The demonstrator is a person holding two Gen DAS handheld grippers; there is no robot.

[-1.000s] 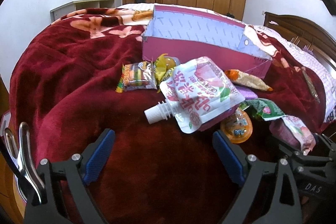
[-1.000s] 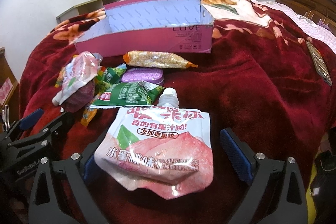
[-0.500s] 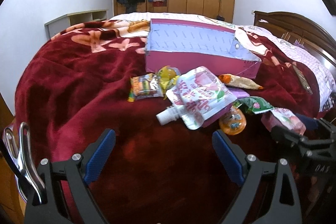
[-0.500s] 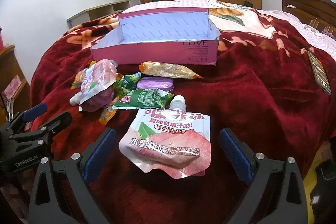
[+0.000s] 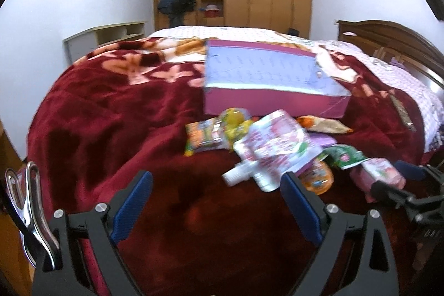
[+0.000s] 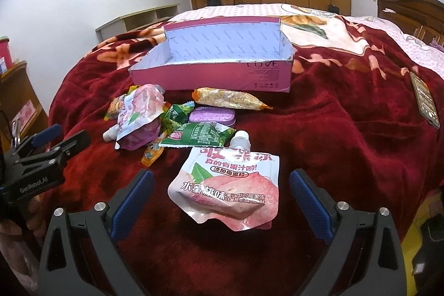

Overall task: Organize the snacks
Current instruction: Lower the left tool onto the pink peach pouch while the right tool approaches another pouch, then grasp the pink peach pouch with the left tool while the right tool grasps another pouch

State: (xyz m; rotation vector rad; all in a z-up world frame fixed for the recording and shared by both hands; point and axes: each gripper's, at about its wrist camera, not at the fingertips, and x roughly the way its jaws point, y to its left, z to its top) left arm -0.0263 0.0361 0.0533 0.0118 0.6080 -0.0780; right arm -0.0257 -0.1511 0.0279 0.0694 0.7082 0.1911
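Meanwhile, both handheld grippers are drawn back from the snack pile on the dark red plush blanket (image 6: 347,113): against the views of a second ago, more of the bed and room is taken in, and the left view is blurred by motion. The left gripper (image 5: 216,201) is held released, with nothing between its blue-padded fingers. The right gripper (image 6: 222,199) is likewise spread wide, and the white-and-pink peach jelly spout pouch (image 6: 227,190) is seen lying flat on the blanket between its fingers, ungrasped.

Nothing is seen inside the open pink cardboard box (image 6: 216,74) at the far side of the pile, so the sorting is judged barely begun, with the retreat read as a pause before a first pick.

A second pink spout pouch (image 6: 137,115) is heaped at the left over smaller sweets, beside a green foil packet (image 6: 199,133), a flat purple tin (image 6: 212,115) and a long clear bag of golden crumbs (image 6: 230,99).

Chinese characters are printed on the near pouch, apparently naming a peach-flavoured juice jelly. "LOVE" is partly legible on the box front, and "GenRobot.AI" is read on the left gripper's body.
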